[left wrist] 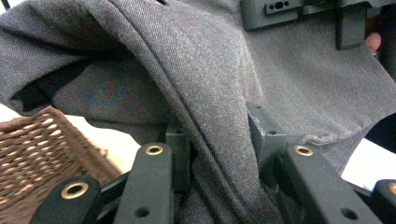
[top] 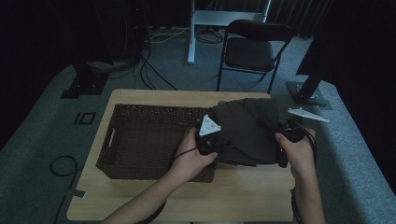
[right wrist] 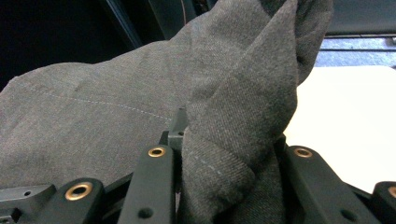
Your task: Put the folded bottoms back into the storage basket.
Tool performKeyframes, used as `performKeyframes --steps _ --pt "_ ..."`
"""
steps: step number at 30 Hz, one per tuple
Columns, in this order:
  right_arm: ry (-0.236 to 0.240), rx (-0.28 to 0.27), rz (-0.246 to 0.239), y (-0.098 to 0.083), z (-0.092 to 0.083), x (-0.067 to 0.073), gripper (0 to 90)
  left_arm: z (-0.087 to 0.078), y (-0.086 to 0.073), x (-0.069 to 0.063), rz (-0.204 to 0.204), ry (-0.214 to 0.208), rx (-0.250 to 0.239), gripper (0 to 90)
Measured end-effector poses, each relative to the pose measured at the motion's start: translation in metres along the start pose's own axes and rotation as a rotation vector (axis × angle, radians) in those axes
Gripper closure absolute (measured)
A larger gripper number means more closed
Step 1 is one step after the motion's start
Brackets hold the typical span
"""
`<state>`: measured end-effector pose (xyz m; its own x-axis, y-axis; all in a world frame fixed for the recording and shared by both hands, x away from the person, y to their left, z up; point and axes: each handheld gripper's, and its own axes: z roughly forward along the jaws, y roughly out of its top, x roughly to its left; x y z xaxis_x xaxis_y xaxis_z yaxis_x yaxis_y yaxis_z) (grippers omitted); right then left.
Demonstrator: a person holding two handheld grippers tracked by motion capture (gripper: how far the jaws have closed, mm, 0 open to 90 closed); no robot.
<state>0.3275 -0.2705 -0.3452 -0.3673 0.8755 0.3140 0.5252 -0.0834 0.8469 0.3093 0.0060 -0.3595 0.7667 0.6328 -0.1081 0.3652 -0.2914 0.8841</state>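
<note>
Folded dark grey twill cloth (left wrist: 210,93), pale stitching.

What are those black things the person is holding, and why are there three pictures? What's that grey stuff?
A person holds two pinching tools, one in each hand. The top picture looks down at the wooden table from above. The other two come from little cameras riding on each tool. On the table sits a brown woven basket. The left gripper and the right gripper each pinch a fold of a dark grey cloth, holding it up beside the basket.
</note>
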Motion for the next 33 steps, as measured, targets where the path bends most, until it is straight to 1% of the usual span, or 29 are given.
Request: performKeyframes --steps 6,7,11,12,15,19,21,22,25,30,33 --pt "0.026 0.009 -0.014 0.007 0.014 0.018 67.0 -0.016 -0.005 0.017 -0.015 0.01 -0.013 67.3" --pt "0.028 0.01 -0.016 0.008 0.016 0.021 67.0 -0.018 -0.006 0.019 -0.009 0.013 -0.011 67.3" --pt "0.044 0.018 -0.024 0.013 0.026 0.033 67.0 -0.03 -0.007 0.029 -0.011 0.025 -0.012 67.2" --pt "0.044 0.018 -0.024 0.013 0.026 0.033 67.0 -0.03 -0.007 0.029 -0.011 0.025 -0.012 67.2" --pt "0.055 0.019 -0.027 0.016 0.033 0.041 67.0 -0.038 -0.007 0.038 -0.012 0.032 -0.014 67.2" --pt "0.074 0.021 -0.027 0.019 0.042 0.053 67.0 -0.05 -0.008 0.048 -0.005 0.038 -0.013 67.2" --pt "0.079 0.022 -0.036 0.019 0.047 0.059 67.0 -0.056 -0.009 0.053 -0.005 0.042 -0.016 67.1" --pt "0.084 0.02 -0.034 0.02 0.049 0.062 66.9 -0.058 -0.01 0.055 0.009 0.044 -0.011 67.1" --pt "0.089 0.024 -0.039 0.021 0.057 0.072 67.0 -0.065 -0.013 0.063 0.012 0.061 -0.006 67.0" --pt "0.115 0.033 -0.026 0.02 0.072 0.086 67.0 -0.079 -0.019 0.077 -0.003 0.081 0.001 67.0" --pt "0.122 0.045 -0.028 0.019 0.082 0.095 67.0 -0.085 -0.025 0.086 -0.01 0.091 0.007 67.0"
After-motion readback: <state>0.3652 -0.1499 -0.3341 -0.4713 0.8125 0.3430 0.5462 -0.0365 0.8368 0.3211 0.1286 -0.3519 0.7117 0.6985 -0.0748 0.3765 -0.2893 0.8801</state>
